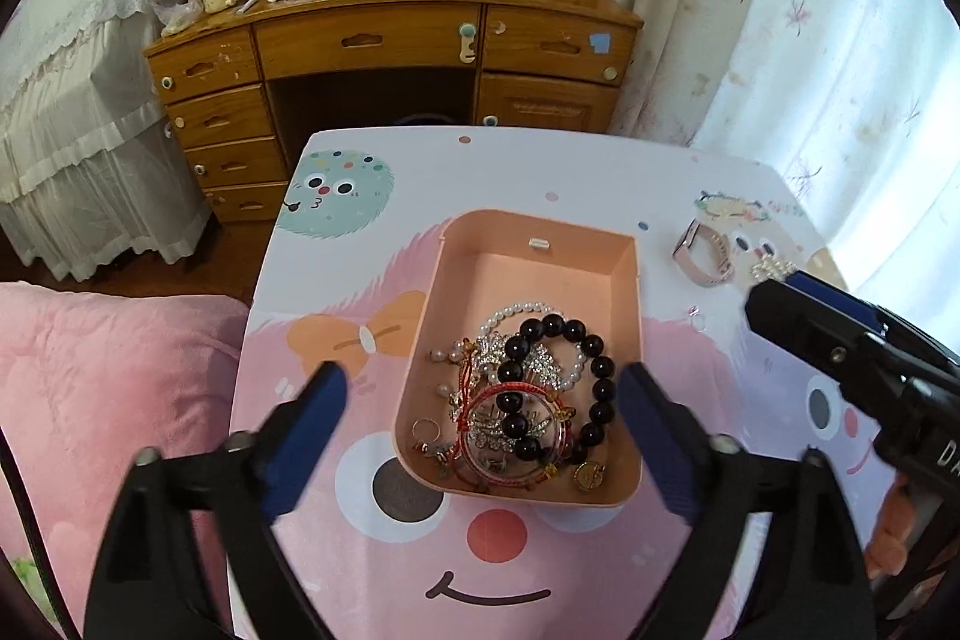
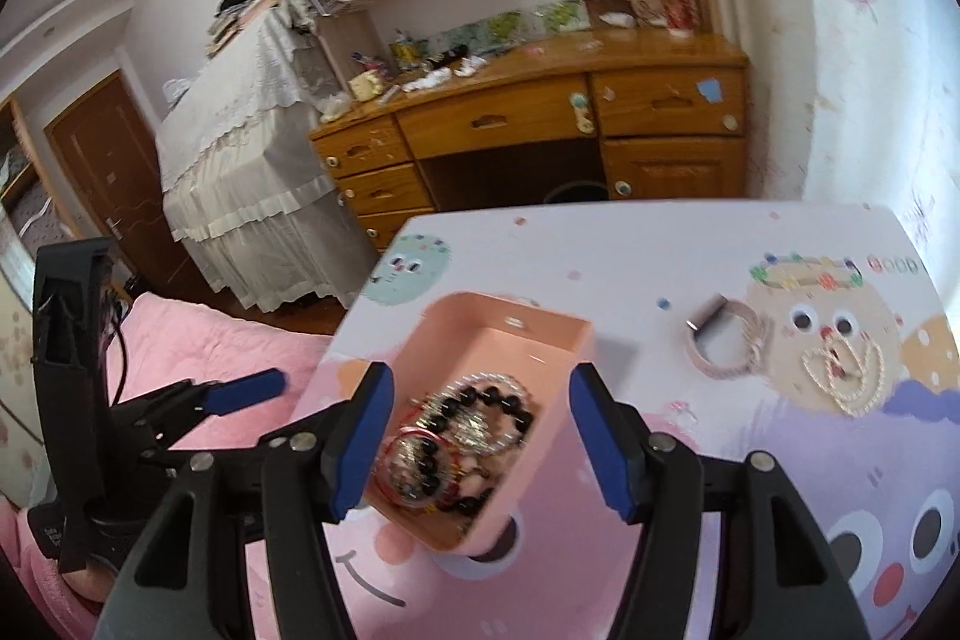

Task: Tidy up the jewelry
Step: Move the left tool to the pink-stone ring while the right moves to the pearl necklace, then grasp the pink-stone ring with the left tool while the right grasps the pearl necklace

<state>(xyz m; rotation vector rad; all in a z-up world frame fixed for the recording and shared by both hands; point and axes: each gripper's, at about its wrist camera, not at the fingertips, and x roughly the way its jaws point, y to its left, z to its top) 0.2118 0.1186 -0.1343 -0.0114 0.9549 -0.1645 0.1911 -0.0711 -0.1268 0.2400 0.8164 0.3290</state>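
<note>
The left tongs (image 1: pixel 483 400) stand wide apart above the near end of the pink jewelry box (image 1: pixel 624 340), their blue pads on either side of it and clear of its walls, nothing between them but the box below. The right tongs (image 2: pixel 480 445) are also apart, straddling the same box from the right, pads not pressing on it. The box sits open on the cartoon-printed worktop (image 1: pixel 498 172) and holds a heap: a black bead bracelet (image 1: pixel 576 370), a pearl strand (image 1: pixel 528 309), a red cord bangle (image 1: pixel 510 436), rhinestone pieces and a ring (image 1: pixel 425 429). To the right, on the worktop, lie a pink watch band (image 1: pixel 711 256) and a pearl necklace (image 2: pixel 846 388). A pink quilt (image 1: pixel 114 376) lies left of the worktop. Beyond it stands a wooden desk (image 1: pixel 390 40) with drawers and clutter, a lace-covered piece to the left, flowered curtains (image 1: pixel 810 40) to the right.
</note>
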